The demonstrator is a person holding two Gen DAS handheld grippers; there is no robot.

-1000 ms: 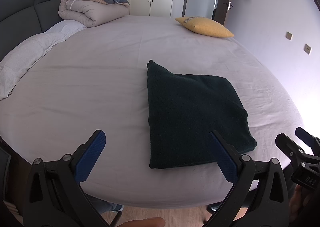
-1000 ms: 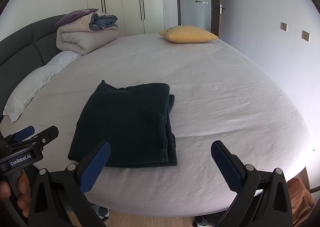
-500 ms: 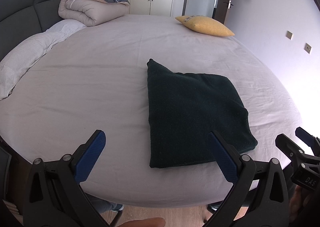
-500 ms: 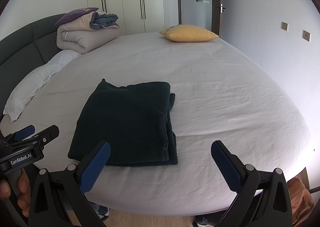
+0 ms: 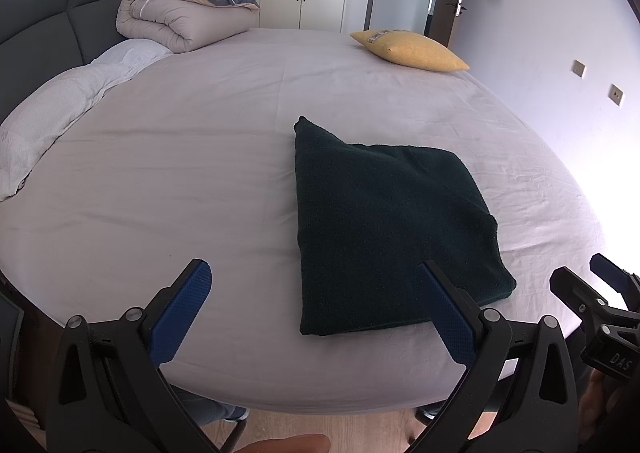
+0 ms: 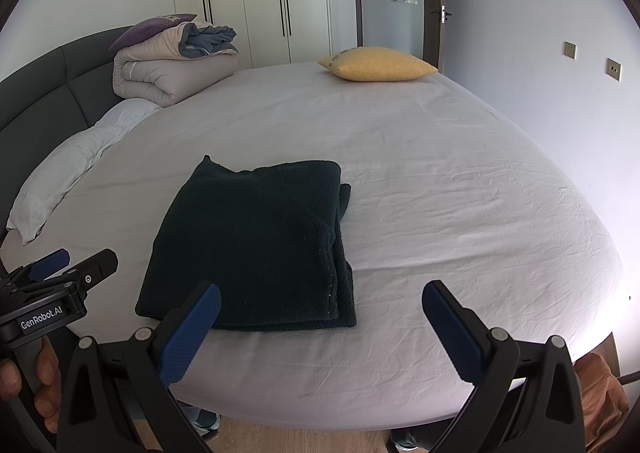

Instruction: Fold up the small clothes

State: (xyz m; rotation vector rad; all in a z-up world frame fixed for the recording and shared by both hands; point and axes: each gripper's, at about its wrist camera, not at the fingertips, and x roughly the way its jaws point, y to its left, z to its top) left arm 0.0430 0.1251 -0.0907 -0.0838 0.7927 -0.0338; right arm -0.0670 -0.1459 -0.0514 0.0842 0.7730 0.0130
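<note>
Both tools — left tool (image 5: 310, 307) and right tool (image 6: 320, 327) — hang wide apart and empty at the bed (image 6: 460, 181) edge, the dark folded garment (image 6: 256, 249) lying near it — I'd square its loose right-hand layers gently.

- In the left wrist view the right pad of the left gripper (image 5: 314, 307) covers part of the near edge of the folded dark garment (image 5: 390, 225).
- The right gripper (image 5: 600, 289) is cut off at that view's right edge.
- In the right wrist view the left pad of the right gripper (image 6: 320, 327) hides the garment's near left corner.
- The hand (image 6: 38, 385) holding the left gripper is cut by the frame edge.
- The print on the yellow pillow (image 5: 412, 51) is too small to read.
- The headboard (image 6: 44, 89) runs out of frame.
</note>
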